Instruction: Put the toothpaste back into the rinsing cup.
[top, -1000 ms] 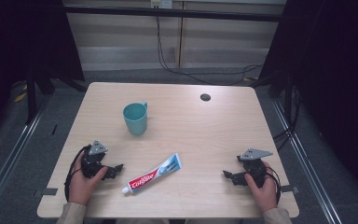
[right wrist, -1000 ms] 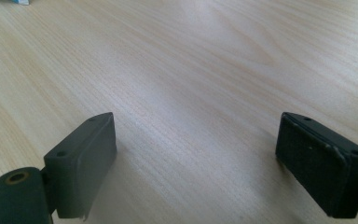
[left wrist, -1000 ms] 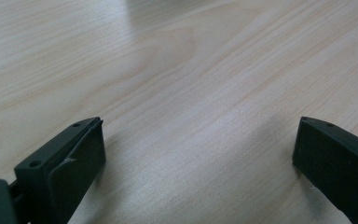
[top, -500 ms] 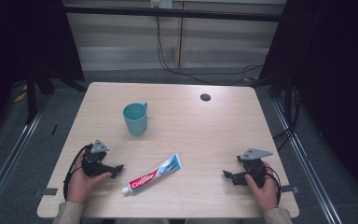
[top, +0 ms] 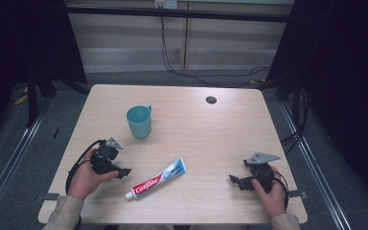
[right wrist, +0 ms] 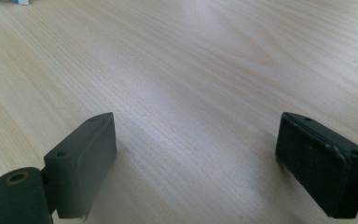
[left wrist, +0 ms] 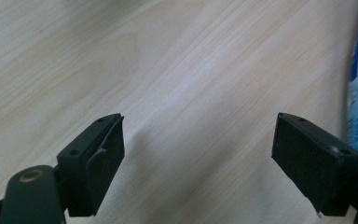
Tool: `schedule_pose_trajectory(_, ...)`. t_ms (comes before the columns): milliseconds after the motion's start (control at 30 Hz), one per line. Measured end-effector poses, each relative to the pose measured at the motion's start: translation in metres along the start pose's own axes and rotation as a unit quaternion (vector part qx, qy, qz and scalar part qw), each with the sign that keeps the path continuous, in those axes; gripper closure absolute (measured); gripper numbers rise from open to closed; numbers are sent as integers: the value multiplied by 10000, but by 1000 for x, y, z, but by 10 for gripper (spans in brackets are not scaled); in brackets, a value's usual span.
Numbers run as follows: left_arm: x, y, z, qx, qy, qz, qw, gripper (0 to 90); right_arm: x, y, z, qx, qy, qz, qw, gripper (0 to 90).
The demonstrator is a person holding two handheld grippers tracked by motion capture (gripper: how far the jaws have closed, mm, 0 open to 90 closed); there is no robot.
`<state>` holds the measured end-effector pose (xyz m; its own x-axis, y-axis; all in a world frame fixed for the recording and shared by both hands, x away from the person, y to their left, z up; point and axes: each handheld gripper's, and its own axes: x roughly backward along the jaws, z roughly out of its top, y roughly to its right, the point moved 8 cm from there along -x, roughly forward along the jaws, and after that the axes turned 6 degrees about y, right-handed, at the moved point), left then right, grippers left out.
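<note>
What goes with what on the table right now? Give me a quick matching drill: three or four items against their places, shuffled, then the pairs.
Things:
1. toothpaste tube
2. teal mug
3. left gripper
4. right gripper

Places or states:
A. upright, toward the far left of the table
B. near right corner, jaws open over bare wood
C. lying flat near the front edge, between the grippers
D. just left of the tube, jaws open and empty

Pairs: 1-C, 2-A, 3-D, 4-B
</note>
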<state>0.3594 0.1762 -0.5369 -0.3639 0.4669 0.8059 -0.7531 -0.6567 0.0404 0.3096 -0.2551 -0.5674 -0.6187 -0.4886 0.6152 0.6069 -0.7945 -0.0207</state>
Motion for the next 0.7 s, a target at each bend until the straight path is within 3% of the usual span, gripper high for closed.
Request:
schedule_pose_trajectory(200, 2, 15, 14, -66, -160, -202, 9996, 168, 0, 0, 0, -2, 0, 1, 10000, 120)
schedule_pose_trajectory(233, 2, 18, 17, -180, -191, -207, 9994, 168, 0, 0, 0, 0, 1, 1, 10000, 120)
schedule_pose_trajectory(367, 1, 29, 25, -232, -255, -334, 9988, 168, 0, 0, 0, 0, 0, 1, 10000, 120)
schedule_pose_trajectory(500, -2, 44, 35, -429, -403, -466, 9972, 168, 0, 0, 0, 0, 1, 1, 10000, 120)
schedule_pose_trajectory(700, -9, 53, 41, -562, -480, -547, 9958, 168, 0, 0, 0, 1, 1, 0, 10000, 120)
